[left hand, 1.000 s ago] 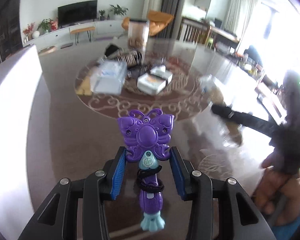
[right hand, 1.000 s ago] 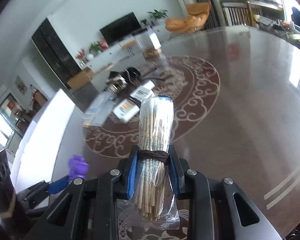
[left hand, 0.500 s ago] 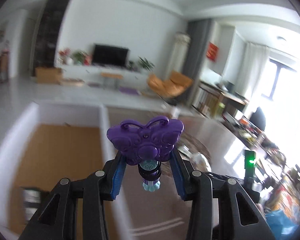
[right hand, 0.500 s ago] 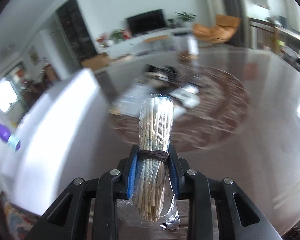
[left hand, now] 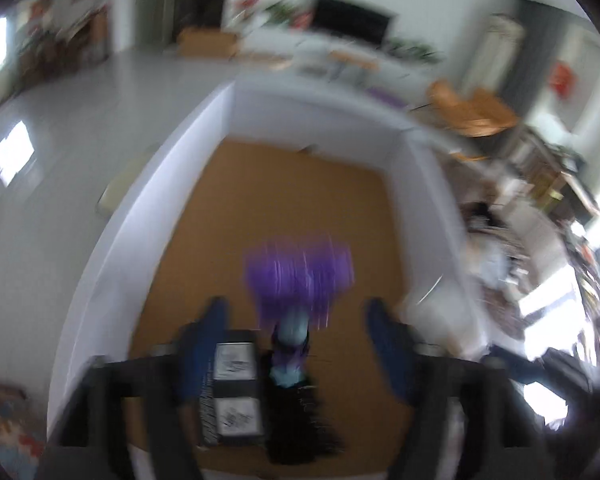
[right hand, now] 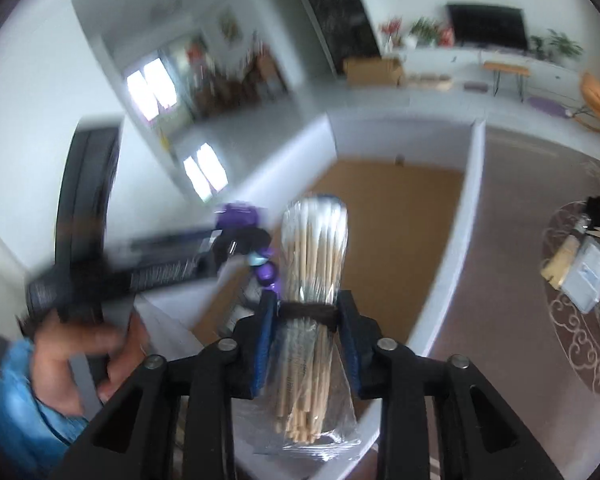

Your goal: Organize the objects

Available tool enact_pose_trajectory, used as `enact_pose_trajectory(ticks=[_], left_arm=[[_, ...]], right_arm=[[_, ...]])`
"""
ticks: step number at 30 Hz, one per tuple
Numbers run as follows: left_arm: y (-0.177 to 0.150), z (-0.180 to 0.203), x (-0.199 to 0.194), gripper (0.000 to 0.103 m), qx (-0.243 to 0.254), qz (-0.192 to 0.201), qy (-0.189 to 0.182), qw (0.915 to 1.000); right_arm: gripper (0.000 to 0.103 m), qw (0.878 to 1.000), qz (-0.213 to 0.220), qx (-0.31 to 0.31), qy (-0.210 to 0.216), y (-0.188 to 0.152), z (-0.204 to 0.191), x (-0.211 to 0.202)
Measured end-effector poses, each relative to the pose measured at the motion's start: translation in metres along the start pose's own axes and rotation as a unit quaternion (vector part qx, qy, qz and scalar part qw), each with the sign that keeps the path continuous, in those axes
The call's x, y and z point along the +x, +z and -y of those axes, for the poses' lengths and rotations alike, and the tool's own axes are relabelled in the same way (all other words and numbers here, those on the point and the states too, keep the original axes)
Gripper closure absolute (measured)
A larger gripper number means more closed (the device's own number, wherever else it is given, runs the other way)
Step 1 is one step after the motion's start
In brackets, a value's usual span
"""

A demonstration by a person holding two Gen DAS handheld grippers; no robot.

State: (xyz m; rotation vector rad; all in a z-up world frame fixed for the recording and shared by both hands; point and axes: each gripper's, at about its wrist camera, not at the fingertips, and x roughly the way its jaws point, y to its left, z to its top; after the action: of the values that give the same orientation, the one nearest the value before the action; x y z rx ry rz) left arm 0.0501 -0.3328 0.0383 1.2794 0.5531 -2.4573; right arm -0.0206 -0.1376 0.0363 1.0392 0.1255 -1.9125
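Note:
My left gripper [left hand: 296, 312] is open over a white box with a brown floor [left hand: 268, 200]. The purple butterfly toy [left hand: 298, 276] is blurred between the spread blue pads and touches neither. My right gripper [right hand: 306, 320] is shut on a plastic-wrapped bundle of cotton swabs [right hand: 312, 264] tied with a dark band, held above the near corner of the same box [right hand: 396, 200]. The left gripper [right hand: 236, 240] and the purple toy [right hand: 266, 270] also show in the right wrist view, at the left.
A black-and-white framed item [left hand: 234, 384] and a dark object [left hand: 300, 412] lie at the box's near end. Several loose items [right hand: 584, 264] lie on the brown table [right hand: 500, 280] to the right of the box. A hand [right hand: 84, 356] holds the left gripper.
My left gripper swung over the box and opened, letting go of the purple toy, which is dropping. My right gripper moved left toward the box with the swab bundle still held.

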Motion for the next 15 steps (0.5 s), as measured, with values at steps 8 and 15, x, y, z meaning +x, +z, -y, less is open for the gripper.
enact_pose_trajectory(ticks=[8, 15], left_arm=[[-0.011, 0.014, -0.010, 0.024, -0.018, 0.055, 0.010, 0.9983], [-0.053, 0.148, -0.049, 0.023, 0.110, 0.070, -0.139, 0.9816]], right_arm=[[0.015, 0.995, 0.081, 0.009, -0.060, -0.018, 0.041, -0.039], [0.003, 0.955, 0.088, 0.079, -0.270, -0.086, 0.160, -0.071]])
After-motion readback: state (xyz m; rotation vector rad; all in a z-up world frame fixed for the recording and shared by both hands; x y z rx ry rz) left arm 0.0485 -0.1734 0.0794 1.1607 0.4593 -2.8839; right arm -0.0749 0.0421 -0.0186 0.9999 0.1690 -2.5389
